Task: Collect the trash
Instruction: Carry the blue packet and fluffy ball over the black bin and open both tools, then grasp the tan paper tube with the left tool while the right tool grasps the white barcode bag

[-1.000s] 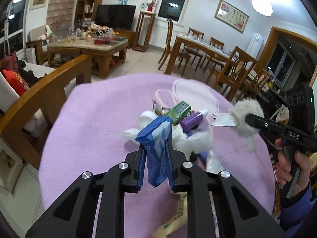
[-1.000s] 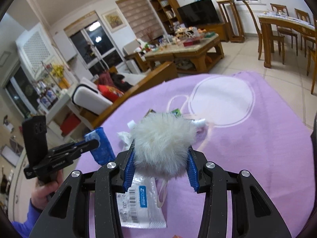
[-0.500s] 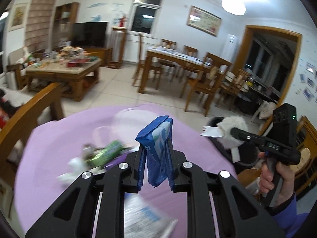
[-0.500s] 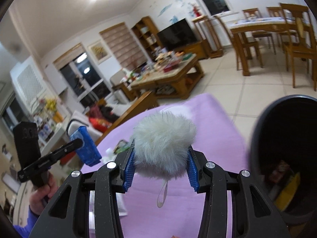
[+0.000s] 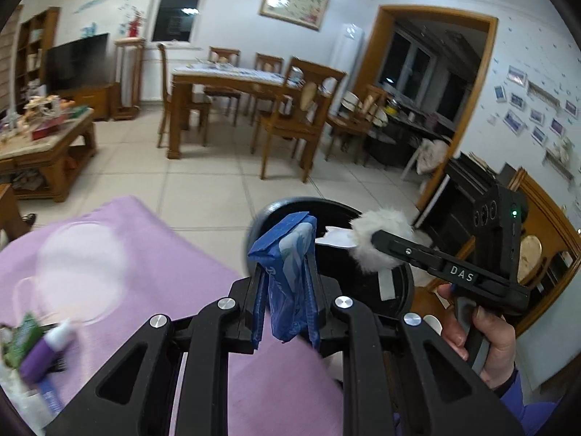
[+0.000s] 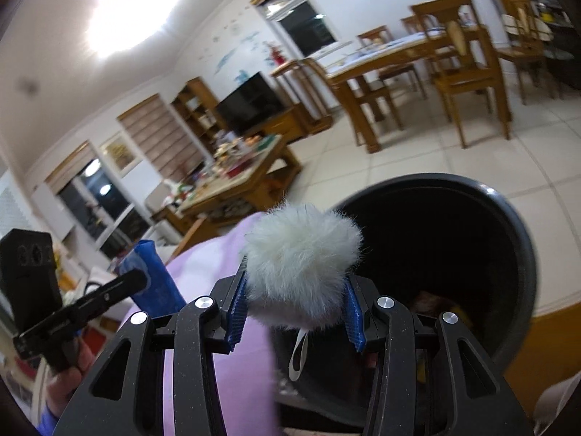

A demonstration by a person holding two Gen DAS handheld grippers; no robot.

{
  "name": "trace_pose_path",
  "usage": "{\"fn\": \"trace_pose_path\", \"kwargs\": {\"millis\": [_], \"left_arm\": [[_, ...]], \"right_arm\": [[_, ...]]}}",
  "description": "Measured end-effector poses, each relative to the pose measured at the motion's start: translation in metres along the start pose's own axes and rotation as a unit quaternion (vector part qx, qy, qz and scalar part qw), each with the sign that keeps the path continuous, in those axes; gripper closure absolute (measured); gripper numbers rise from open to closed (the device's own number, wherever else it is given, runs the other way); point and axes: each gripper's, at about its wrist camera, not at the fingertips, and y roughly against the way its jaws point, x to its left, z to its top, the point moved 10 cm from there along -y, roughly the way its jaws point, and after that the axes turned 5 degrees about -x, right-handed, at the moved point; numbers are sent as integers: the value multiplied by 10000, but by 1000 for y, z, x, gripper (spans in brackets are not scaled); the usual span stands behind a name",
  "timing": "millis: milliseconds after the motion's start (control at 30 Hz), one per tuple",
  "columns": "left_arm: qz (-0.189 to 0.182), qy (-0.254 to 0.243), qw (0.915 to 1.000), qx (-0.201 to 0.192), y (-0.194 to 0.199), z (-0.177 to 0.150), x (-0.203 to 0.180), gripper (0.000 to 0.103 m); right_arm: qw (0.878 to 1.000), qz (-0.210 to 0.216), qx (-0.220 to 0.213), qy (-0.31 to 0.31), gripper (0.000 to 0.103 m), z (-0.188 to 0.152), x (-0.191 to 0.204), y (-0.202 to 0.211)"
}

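Over the black bin [image 6: 508,239]: left gripper [image 5: 285,312] clamped on blue wrapper [image 5: 287,272], right gripper [image 6: 296,314] clamped on white pompom [image 6: 301,258]. Neither dropped yet; more litter [image 5: 40,348] waits on purple tablecloth [image 5: 174,290].

Both hand-held grippers, left [image 5: 287,301] and right [image 6: 296,312], are clamped shut around loads, angled slightly downward, side by side.

left claw [image 5: 285,310]: clamps blue wrapper [image 5: 287,276] | black bin [image 5: 363,272]: beyond purple cloth [image 5: 145,272]
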Motion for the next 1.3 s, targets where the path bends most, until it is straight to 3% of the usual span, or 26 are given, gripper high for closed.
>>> {"fn": "trace_pose_path", "kwargs": {"millis": [233, 467, 567, 667, 700, 733, 767, 800, 833, 1067, 1300], "left_arm": [[-156, -57, 9992, 370, -59, -15, -27, 84], [-111, -66, 9981, 605, -82, -30, -30, 84], [-82, -106, 9975, 692, -88, -32, -30, 84], [-26, -182, 9971, 743, -89, -32, -35, 81], [-2, -208, 9969, 765, -88, -33, -34, 77], [26, -240, 9966, 783, -87, -33, -34, 63], [71, -273, 9966, 774, -85, -32, -35, 51], [123, -301, 9967, 737, -82, -31, -35, 28], [218, -370, 9971, 626, -76, -29, -35, 19], [424, -493, 9972, 370, -14, -25, -23, 19], [1101, 46, 9938, 154, 77, -36, 56, 18]], "right_arm": [[9992, -334, 56, -220, 59, -5, -67, 2], [9986, -408, 153, -302, 58, -15, -92, -11], [9984, -470, 164, -277, 54, -18, -92, -12], [9985, -428, 118, -326, 32, -18, -91, -11], [9985, -445, 83, -294, 29, -17, -88, -10], [9986, -457, 71, -259, 29, -17, -86, -9], [9987, -462, 53, -217, 29, -16, -86, -8], [9987, -459, 43, -196, 29, -16, -82, -7], [9988, -452, 38, -178, 29, -15, -79, -8], [9993, -336, 139, 72, 29, -23, -38, -12], [9976, -22, 426, 555, 29, -43, 52, -36]]}}
